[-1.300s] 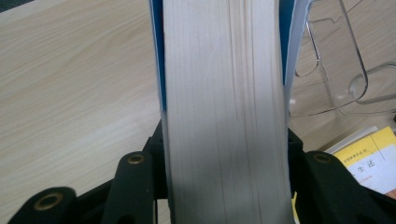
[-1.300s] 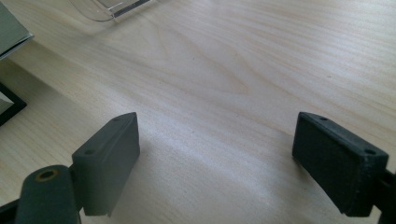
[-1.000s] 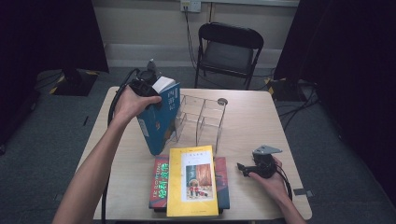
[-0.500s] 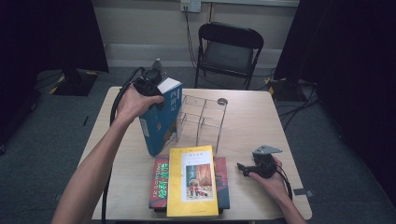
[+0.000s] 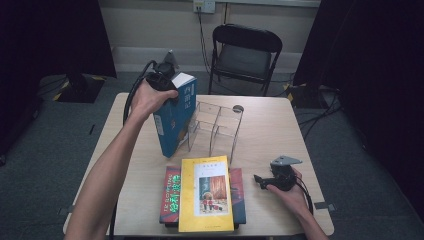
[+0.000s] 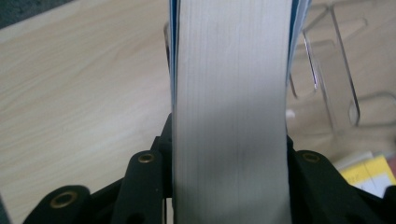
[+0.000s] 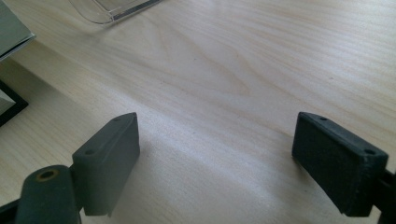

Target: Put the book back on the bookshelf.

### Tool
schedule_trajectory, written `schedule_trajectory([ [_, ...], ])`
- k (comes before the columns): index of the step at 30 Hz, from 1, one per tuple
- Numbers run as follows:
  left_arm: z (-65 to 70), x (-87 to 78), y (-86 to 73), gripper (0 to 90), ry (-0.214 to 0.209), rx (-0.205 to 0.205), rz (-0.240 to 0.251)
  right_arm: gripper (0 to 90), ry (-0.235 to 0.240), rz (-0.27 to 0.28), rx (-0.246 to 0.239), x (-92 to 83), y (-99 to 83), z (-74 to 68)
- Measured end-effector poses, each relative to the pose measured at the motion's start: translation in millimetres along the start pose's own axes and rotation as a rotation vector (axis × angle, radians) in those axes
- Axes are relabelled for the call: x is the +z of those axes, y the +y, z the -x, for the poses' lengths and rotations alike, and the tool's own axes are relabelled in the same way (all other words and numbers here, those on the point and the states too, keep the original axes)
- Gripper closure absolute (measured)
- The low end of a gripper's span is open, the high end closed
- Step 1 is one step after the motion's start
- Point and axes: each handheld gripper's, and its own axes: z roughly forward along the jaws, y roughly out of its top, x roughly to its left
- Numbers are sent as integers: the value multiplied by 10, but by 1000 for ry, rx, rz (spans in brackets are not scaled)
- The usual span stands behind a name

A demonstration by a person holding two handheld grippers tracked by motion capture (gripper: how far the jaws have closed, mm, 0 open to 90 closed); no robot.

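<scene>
A thick blue book stands tilted on the table, its lower corner beside the clear acrylic stand. My left gripper grips the book's top from the page side. In the left gripper view the white page block sits pressed between the black jaws. Those jaws have just been closing on the book. My right gripper rests low at the table's right front. Its jaws stand wide open over bare wood, holding nothing.
A yellow book lies on top of a red and green one at the front of the wooden table. A black folding chair stands behind the table. The stand's corner appears in the right gripper view.
My left hand has lifted the blue book a little, moving it up and toward the stand. The right hand has stayed in place.
</scene>
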Motion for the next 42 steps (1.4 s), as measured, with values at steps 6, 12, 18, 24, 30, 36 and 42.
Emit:
schedule_trajectory([
  [6,-91,143,-21,612,-11,-14,10,149,6,1,-4,-6,-7,-3],
  [12,-215,156,-69,604,-19,-32,42,149,6,0,-5,-6,-7,-4],
  [18,-198,155,-117,589,-11,-30,69,148,4,0,-5,-9,-9,-7],
  [24,-221,87,-191,561,-28,-24,96,149,6,0,-5,-11,-11,-7],
  [30,-256,-14,-336,482,-43,-14,152,148,6,0,-5,-11,-11,-7],
  [36,-300,-57,-545,486,-105,11,227,148,5,-2,-6,-12,-11,-9],
  [42,-267,-67,-726,472,-100,64,324,148,5,-1,-6,-12,-11,-8],
])
